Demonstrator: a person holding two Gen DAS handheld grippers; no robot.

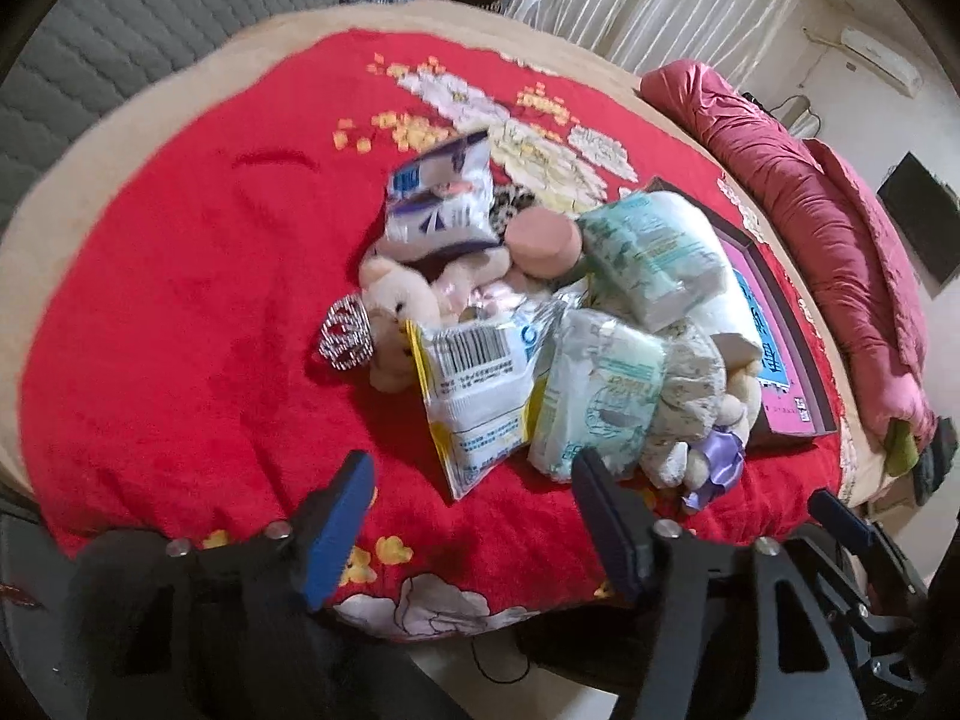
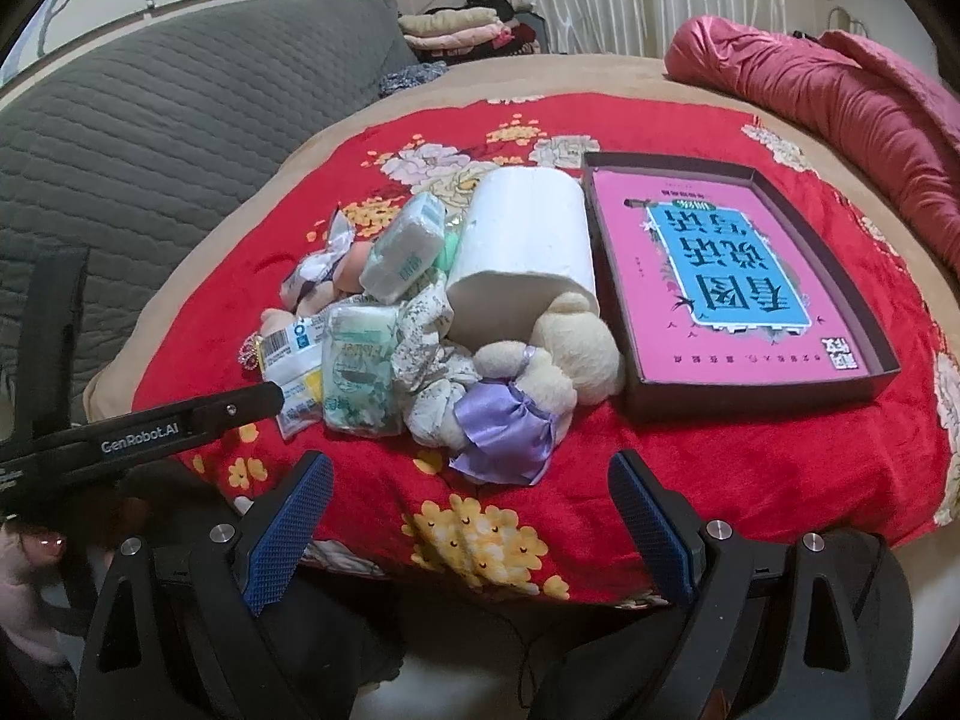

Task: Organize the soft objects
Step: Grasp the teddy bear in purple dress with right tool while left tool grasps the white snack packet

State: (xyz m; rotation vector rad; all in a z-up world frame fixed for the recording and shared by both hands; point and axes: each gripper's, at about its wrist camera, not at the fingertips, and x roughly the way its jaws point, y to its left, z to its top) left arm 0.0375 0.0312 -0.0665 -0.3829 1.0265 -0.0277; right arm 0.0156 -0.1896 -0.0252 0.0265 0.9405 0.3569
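Note:
A heap of soft things lies on the red floral blanket (image 1: 180, 300): tissue packs (image 1: 594, 390), a yellow-edged packet (image 1: 474, 384), a blue-white packet (image 1: 441, 192), cream plush toys (image 1: 396, 306) and a white paper roll (image 2: 522, 234). A plush with a purple bow (image 2: 510, 420) lies at the heap's near edge. My left gripper (image 1: 474, 474) is open, just before the yellow-edged packet and a tissue pack. My right gripper (image 2: 471, 474) is open, just before the purple bow. Both are empty.
A shallow dark box with a pink and blue printed bottom (image 2: 738, 276) lies right of the heap. A rolled pink quilt (image 2: 840, 96) lies at the far right. A grey quilted cushion (image 2: 150, 132) stands at the left. The blanket's near edge (image 2: 480, 570) hangs below my fingers.

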